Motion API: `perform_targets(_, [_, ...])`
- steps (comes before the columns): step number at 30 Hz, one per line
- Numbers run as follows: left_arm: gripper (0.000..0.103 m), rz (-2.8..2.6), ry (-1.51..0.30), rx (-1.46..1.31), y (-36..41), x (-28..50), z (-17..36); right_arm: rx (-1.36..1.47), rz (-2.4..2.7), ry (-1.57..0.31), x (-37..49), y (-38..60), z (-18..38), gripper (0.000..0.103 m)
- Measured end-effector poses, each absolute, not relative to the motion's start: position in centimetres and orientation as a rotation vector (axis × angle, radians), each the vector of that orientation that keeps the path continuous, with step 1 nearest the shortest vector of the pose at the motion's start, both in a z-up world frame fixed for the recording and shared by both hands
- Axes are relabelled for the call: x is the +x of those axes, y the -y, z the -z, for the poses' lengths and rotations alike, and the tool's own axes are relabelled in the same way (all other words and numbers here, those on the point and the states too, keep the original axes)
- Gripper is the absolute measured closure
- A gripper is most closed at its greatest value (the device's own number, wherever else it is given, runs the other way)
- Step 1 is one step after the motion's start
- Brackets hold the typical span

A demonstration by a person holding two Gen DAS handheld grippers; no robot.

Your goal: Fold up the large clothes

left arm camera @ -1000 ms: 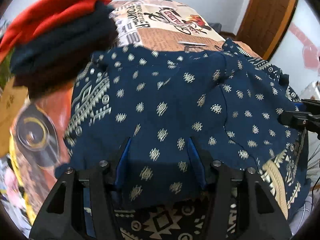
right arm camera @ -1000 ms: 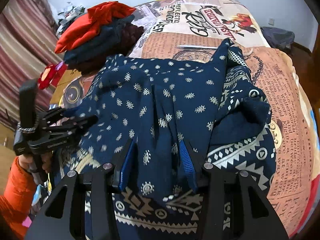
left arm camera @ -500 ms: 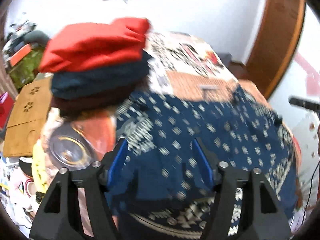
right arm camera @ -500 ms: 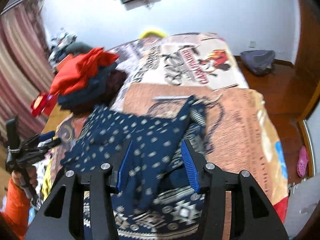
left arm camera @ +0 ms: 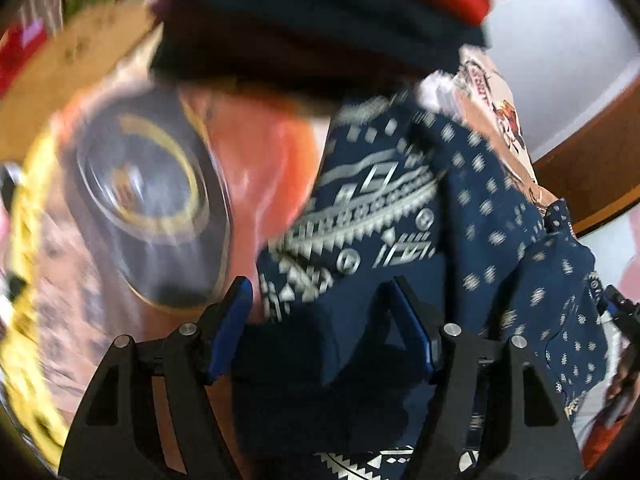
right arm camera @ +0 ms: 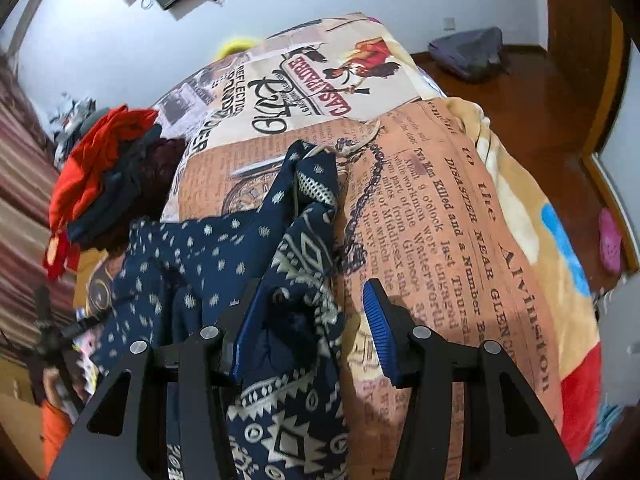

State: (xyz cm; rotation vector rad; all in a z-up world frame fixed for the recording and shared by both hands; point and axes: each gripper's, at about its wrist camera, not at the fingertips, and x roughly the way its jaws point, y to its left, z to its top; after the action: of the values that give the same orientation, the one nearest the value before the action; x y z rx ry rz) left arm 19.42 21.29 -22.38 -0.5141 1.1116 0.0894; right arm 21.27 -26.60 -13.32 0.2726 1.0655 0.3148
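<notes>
Now one navy patterned garment (right arm camera: 224, 264) lies bunched on the bed (right arm camera: 460, 216); both the left gripper (left arm camera: 320, 320) and right gripper (right arm camera: 312, 316) stand released beside one stack of folded clothes (right arm camera: 108, 184).

All the words are printed on the bed blanket (right arm camera: 460, 208). In the right wrist view, a cream patch has a red banner (right arm camera: 320, 80) that seems to read "CASAPADRE", next to big black letters "REFLECTIO". The orange newspaper patch (right arm camera: 452, 248) reads "DISASTER NEAR GLEN", "Two Men Killed and a Number", "9 o'clock", "Watterworth" and "last Thursda". In the left wrist view the print is too blurred to read.
</notes>
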Motion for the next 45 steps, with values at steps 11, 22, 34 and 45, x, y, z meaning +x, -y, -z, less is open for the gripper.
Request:
perform_targets(11, [0.034,-0.007,-1.047,-0.659,-24.8,21.4,23.2,0.164,-0.352,-1.105,21.7,23.5,14.9,0.053])
perform_targets(22, [0.034,0.095,-1.11,-0.613,-23.5,25.8,24.3,0.238,-0.387,-1.123,22.4,23.4,16.3,0.042])
perform_targets(34, [0.081,0.124,-1.123,-0.617,-21.4,24.5,23.3,0.376,-0.452,-1.056,25.2,22.8,14.3,0.089])
perform_targets(45, [0.094,0.056,-0.993,-0.434,-18.9,25.6,15.1,0.201,-0.525,-0.861,27.7,18.7,6.3,0.09])
